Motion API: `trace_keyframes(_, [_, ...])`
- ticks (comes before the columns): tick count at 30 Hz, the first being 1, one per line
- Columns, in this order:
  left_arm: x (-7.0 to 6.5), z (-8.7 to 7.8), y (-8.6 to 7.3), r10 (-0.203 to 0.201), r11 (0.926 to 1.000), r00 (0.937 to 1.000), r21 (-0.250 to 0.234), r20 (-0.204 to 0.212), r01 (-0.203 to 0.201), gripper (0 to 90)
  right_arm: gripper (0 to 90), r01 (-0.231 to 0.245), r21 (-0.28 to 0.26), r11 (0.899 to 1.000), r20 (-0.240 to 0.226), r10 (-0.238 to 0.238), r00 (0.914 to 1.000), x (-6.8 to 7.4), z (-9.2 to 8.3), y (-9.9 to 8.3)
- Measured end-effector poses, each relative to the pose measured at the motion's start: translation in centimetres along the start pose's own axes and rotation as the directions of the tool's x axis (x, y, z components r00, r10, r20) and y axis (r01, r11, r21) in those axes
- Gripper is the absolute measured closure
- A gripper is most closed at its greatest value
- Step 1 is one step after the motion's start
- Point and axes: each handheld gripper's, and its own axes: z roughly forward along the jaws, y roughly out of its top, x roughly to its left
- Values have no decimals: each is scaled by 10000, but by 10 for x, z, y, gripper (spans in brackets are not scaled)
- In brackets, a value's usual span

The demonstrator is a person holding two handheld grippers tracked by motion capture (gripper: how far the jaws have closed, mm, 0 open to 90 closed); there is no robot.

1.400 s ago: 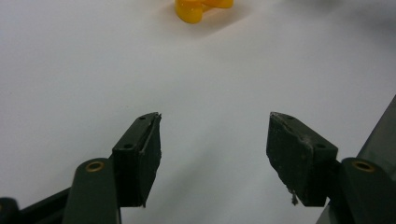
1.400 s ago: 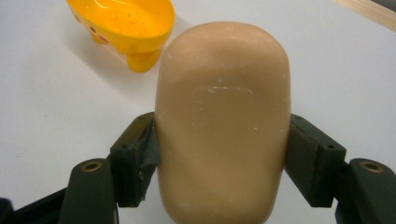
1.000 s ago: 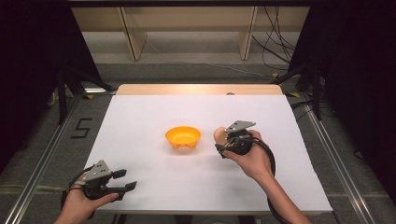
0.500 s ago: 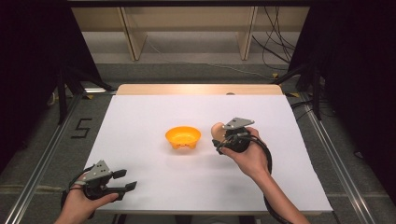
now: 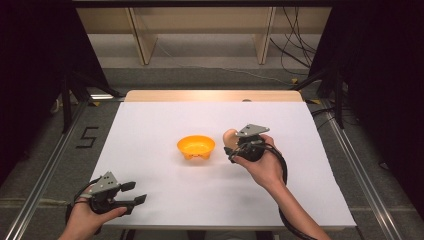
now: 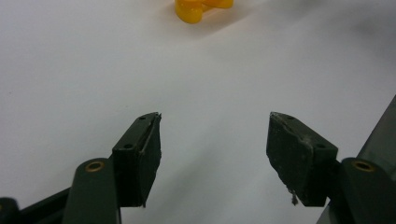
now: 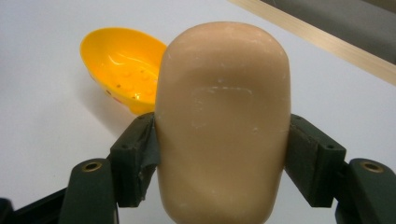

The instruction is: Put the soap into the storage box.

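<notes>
An orange bowl (image 5: 196, 147) sits near the middle of the white table (image 5: 150, 125); it shows upper left in the right gripper view (image 7: 119, 60), and its foot at the top of the left gripper view (image 6: 201, 8). My right gripper (image 5: 231, 148) is just right of the bowl, shut on a tan rounded bar of soap (image 7: 222, 116), seen as a small tan lump (image 5: 229, 137) from above. Both pads press the soap's sides. My left gripper (image 5: 132, 194) rests open near the front left corner, nothing between its fingers (image 6: 140, 158).
A wooden strip (image 5: 212, 96) runs along the table's far edge. Beyond it stand wooden shelf legs (image 5: 142, 40) and loose cables (image 5: 292, 55) on the floor. Metal rails (image 5: 45, 170) flank the table. A cable trails from the right gripper (image 5: 282, 175).
The right gripper with the soap has drifted slightly left, closer to the bowl. The left gripper has stayed put.
</notes>
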Motion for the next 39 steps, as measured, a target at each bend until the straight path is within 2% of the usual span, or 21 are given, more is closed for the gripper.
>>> trace_keyframes(3, [0,1,0,-9,10000,10000,-70,10,9,351,333,-104,78,9999,-54,104,9999,1,0,2])
trace_keyframes(5, [0,0,0,-7,10000,10000,-36,5,7,351,333,28,-27,10000,-59,-28,10000,1,2,4])
trace_keyframes(6, [0,0,0,-82,9999,10000,-63,31,82,351,333,-149,-26,9999,-27,149,9999,3,2,4])
trace_keyframes(9, [0,0,0,-138,9999,9999,-9,-5,138,351,333,119,-97,9999,-90,-120,9999,1,5,6])
trace_keyframes(10, [0,0,0,-131,9999,9999,19,5,131,351,333,-96,50,9999,-132,97,9999,3,4,6])
trace_keyframes(11, [1,0,0,-16,10000,10000,-6,-3,16,351,333,-63,36,10000,-176,63,9998,3,4,7])
trace_keyframes(12, [1,0,0,-52,10000,10000,-38,-4,52,351,333,21,-127,9999,-91,-22,10000,3,6,7])
trace_keyframes(14, [1,0,0,-40,10000,10000,-44,6,40,351,333,-60,-66,10000,-162,59,9999,4,7,8])
trace_keyframes(19, [1,1,0,-42,10000,10000,-76,-5,42,350,333,139,-154,9998,-165,-142,9998,6,9,10])
trace_keyframes(23, [1,0,0,-49,10000,10000,-45,-1,49,351,333,-11,-255,9997,-126,8,9999,7,10,13])
trace_keyframes(27, [1,0,0,-57,10000,10000,-47,4,57,350,333,287,-302,9991,-150,-292,9995,8,12,16])
trace_keyframes(29, [1,0,0,-55,10000,10000,-53,5,55,350,333,24,-239,9997,-241,-30,9997,11,14,17])
trace_keyframes(32, [1,0,0,-67,9999,10000,-122,-44,66,351,333,333,-321,9989,-236,-341,9991,11,15,19])
trace_keyframes(33, [1,-1,0,-22,10000,10000,-8,9,22,351,333,284,-358,9990,-233,-292,9993,12,16,19])
trace_keyframes(34, [1,0,0,-31,9999,10000,-101,-28,31,351,333,43,-293,9996,-284,-52,9996,14,16,19])
trace_keyframes(35, [1,0,0,-39,9999,10000,-128,-54,38,351,333,51,-339,9994,-334,-62,9994,14,17,19])
trace_keyframes(37, [1,0,0,-30,9999,10000,-117,-22,30,351,333,397,-233,9989,-357,-405,9985,13,18,21])
trace_keyframes(38, [1,0,0,-49,9999,10000,-115,-11,49,351,333,252,-340,9991,-297,-262,9992,15,19,21])
trace_keyframes(39, [1,0,0,-43,9999,10000,-114,-13,43,351,334,312,-287,9991,-318,-321,9990,15,18,22])
